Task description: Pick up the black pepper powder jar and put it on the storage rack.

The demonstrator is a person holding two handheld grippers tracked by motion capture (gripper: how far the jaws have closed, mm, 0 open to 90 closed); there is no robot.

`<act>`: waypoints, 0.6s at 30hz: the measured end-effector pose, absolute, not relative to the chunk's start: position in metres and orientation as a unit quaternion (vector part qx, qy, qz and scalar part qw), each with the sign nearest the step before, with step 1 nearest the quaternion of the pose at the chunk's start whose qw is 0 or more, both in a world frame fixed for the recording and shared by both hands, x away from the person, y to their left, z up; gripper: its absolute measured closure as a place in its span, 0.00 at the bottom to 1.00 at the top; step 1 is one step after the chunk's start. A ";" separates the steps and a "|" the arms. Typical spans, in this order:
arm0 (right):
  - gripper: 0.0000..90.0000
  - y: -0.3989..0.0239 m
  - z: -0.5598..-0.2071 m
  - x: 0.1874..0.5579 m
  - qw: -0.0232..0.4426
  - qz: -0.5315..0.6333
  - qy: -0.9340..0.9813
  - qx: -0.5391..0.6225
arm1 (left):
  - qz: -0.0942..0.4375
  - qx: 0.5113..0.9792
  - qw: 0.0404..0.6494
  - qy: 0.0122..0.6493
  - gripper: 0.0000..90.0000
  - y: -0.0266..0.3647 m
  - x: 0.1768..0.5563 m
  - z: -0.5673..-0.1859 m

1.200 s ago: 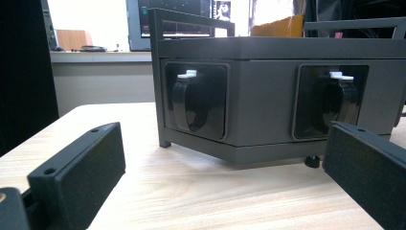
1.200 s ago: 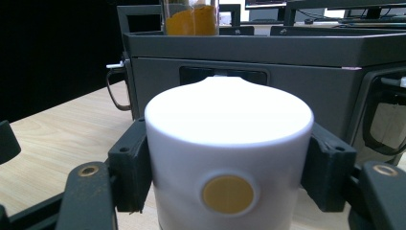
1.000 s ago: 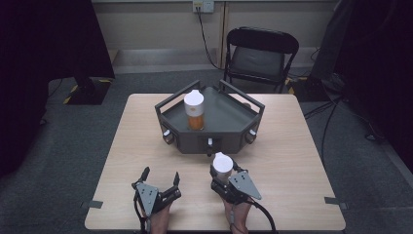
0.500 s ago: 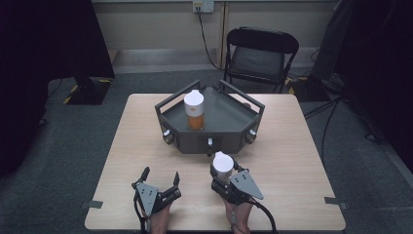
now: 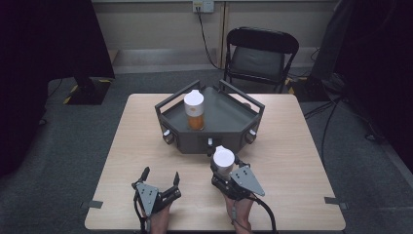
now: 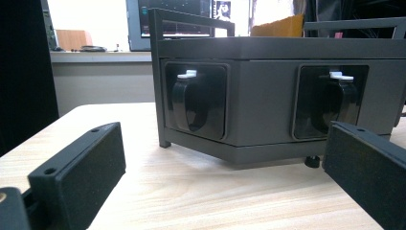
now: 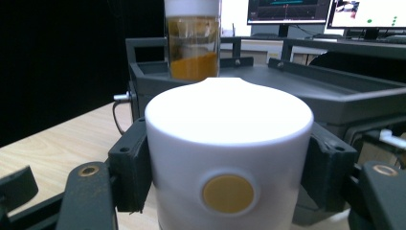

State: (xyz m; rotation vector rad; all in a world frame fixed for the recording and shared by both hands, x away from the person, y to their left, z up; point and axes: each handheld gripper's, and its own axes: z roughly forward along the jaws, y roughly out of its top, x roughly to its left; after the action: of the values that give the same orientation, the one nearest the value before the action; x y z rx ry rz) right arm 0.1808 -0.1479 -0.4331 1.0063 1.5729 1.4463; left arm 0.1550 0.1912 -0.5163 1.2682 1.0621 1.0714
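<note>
Here, a white-capped cylindrical jar (image 5: 223, 160) is clamped in the right gripper (image 5: 225, 168) near the dark grey metal tray (image 5: 229, 117). The left gripper (image 5: 159, 179) is held with jaws apart.

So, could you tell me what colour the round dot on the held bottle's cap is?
Mustard yellow dot on a white cap, best in the right gripper view.

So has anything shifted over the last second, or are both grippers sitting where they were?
Nothing visibly changed: the right gripper is clamped on the white-capped jar as before, the left gripper is open over the table, and the other jar stands in the dark tray.
</note>
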 end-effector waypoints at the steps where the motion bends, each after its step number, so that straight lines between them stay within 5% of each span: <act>1: 0.33 -0.148 -0.432 0.181 0.380 0.567 0.616 0.394 | 0.453 0.536 0.553 0.449 0.00 0.191 0.155 -0.516; 18: 0.33 -0.150 -0.400 0.192 0.393 0.564 0.620 0.379 | 0.453 0.537 0.552 0.449 0.00 0.191 0.155 -0.516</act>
State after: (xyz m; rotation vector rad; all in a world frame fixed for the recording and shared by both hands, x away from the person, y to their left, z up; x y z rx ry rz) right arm 0.1922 -0.1499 -0.3997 0.9612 1.5724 1.4313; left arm 0.1550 0.1912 -0.5162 1.2689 1.0620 1.0711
